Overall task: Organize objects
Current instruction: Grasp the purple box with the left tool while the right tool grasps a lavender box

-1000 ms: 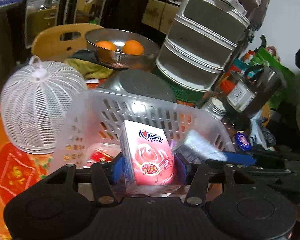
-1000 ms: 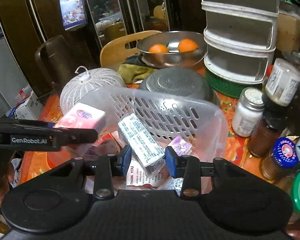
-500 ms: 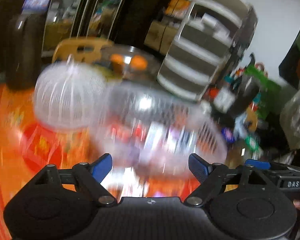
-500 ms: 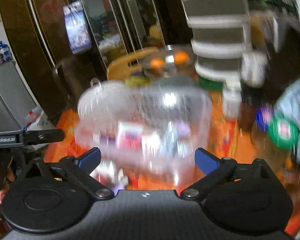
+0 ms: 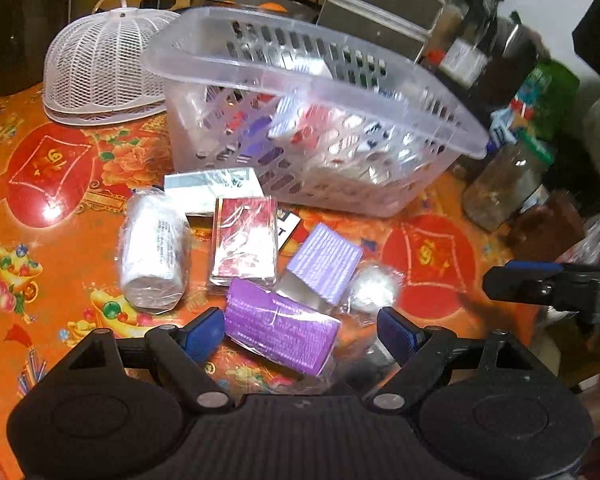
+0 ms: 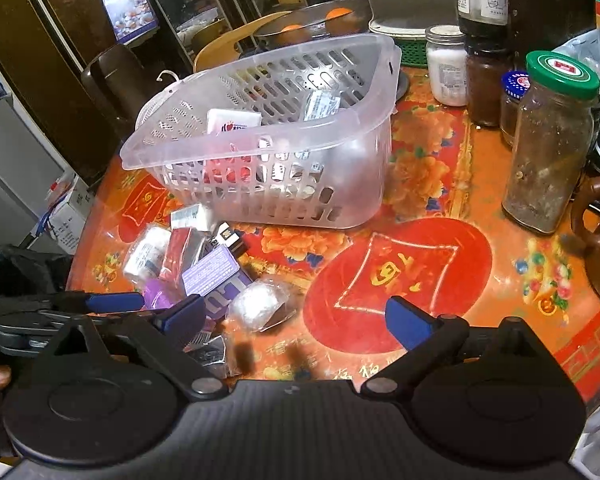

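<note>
A clear plastic basket (image 5: 440,120) (image 6: 352,184) stands on the orange table and holds several small packs. In front of it lie loose packs: a white one (image 5: 154,252), a red one (image 5: 246,240), a lilac box (image 5: 324,262), a purple pack (image 5: 278,330) and a clear crumpled wrap (image 6: 258,304). My left gripper (image 5: 300,332) is open and empty, low over the purple pack. My right gripper (image 6: 296,320) is open and empty above the table, just right of the pile.
A white mesh food cover (image 5: 96,68) sits left of the basket. Glass jars (image 6: 548,152) and bottles (image 6: 486,84) crowd the right side. A metal bowl with oranges (image 6: 320,24) and stacked tins stand behind. The table edge is at the left in the right wrist view.
Both grippers let go of their packs over the basket, opened wide and pulled back and down toward the loose pile. The pink and the silver pack now lie in the basket.
</note>
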Tool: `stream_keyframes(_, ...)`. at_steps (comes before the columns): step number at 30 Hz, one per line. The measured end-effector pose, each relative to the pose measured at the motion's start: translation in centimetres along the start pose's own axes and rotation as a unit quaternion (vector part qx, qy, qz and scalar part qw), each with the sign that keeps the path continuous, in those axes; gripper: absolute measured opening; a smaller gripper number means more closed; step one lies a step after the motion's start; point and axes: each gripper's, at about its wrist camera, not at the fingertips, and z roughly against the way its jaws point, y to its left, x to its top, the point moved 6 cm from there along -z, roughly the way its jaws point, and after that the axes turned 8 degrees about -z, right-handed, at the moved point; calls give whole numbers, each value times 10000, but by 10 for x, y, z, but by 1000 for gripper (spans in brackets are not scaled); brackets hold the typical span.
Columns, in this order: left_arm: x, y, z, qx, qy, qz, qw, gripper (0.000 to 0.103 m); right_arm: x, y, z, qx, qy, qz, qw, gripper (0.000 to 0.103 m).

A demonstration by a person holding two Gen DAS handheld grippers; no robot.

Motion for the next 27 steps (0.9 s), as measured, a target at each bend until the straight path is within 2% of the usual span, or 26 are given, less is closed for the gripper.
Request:
stream_keyframes(5,-6,3,-9,57,88,26,9999,86,-6,8,-13,8,165,233,9996,95)
stream_keyframes(9,-10,9,-11,3,139,166,9998,77,-9,20,-26,14,267,598,9979,88)
stream_keyframes(14,-15,16,-4,-17,14,215,9998,76,-6,29,-51,-48,416,970,9944,80)
stream_keyframes(20,-19,24,1,-6,-59,277,9996,76,-3,37,-76,-9,649,1288,9896,76)
stream_keyframes(23,-19,24,0,17,-63,243,9997,76,-7,39,-84,-4,870,1369,9868,61)
stream_keyframes(25,-18,25,-2,23,-64,243,9997,76,-9,38,-85,44,958,1341,9863,58)
stream_keyframes(27,-18,25,-3,3,-50,253,9997,77,-11,39,-85,93,999,1331,9860,50)
